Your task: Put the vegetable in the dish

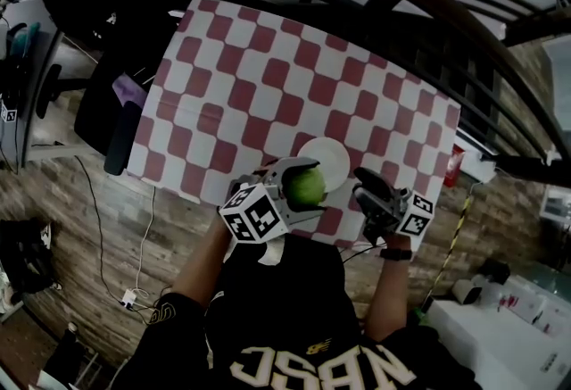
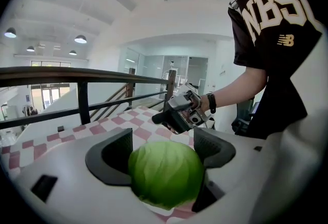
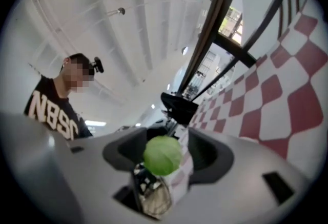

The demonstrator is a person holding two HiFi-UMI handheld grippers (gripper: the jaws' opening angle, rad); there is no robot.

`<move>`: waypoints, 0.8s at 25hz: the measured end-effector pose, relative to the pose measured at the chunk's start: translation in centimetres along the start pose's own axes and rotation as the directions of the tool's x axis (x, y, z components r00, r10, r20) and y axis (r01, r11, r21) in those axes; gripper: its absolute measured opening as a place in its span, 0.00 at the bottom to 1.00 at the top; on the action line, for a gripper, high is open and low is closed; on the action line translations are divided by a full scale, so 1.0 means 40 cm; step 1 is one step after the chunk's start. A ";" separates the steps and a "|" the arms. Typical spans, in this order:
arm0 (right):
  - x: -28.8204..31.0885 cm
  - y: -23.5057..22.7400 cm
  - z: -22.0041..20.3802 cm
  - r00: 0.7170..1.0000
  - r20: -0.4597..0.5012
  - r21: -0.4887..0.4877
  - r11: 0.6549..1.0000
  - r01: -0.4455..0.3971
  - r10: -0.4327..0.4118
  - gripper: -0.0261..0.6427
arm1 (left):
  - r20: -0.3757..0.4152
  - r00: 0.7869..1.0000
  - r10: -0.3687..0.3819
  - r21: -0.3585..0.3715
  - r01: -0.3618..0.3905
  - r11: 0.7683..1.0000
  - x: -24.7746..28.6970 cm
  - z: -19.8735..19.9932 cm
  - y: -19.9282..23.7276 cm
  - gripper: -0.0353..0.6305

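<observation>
Cabbage [image 1: 305, 186] fills the left gripper's [image 1: 308, 188] jaws — just beside the dish [image 1: 334, 154].

A rectangular table [image 1: 223, 112] is fully covered by a red-and-white checked cloth [image 1: 357, 85]. A small round white dish [image 1: 335, 153] lies on the cloth, near its close edge.

Matt veined vegetable [image 2: 165, 174], smooth white dish [image 1: 334, 156], checked cloth table cover [image 1: 268, 85].

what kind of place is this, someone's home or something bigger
Probably an upper landing in a large office-like building, not a home: a dark railing runs beside the checkered tablecloth, under a high white ceiling with round lights.
</observation>
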State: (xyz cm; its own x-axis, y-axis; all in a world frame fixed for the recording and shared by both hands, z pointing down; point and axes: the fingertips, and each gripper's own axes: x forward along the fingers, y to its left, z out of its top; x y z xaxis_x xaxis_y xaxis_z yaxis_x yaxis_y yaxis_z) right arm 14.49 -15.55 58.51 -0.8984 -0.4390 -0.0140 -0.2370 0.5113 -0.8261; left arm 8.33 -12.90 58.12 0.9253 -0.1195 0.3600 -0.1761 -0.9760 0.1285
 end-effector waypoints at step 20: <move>-0.034 -0.072 -0.026 0.985 0.033 -0.037 0.985 0.169 -0.168 0.43 | -0.138 0.987 0.087 0.072 -0.078 0.994 0.250 -0.177 0.070 0.54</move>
State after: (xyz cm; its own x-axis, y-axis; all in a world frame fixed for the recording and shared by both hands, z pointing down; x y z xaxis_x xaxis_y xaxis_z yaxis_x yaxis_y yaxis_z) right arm 16.03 -15.65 61.50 -0.8331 -0.5428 0.1062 -0.3988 0.4565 -0.7953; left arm 14.73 -15.52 68.61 0.8513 -0.1778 0.4937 -0.2225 -0.9744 0.0329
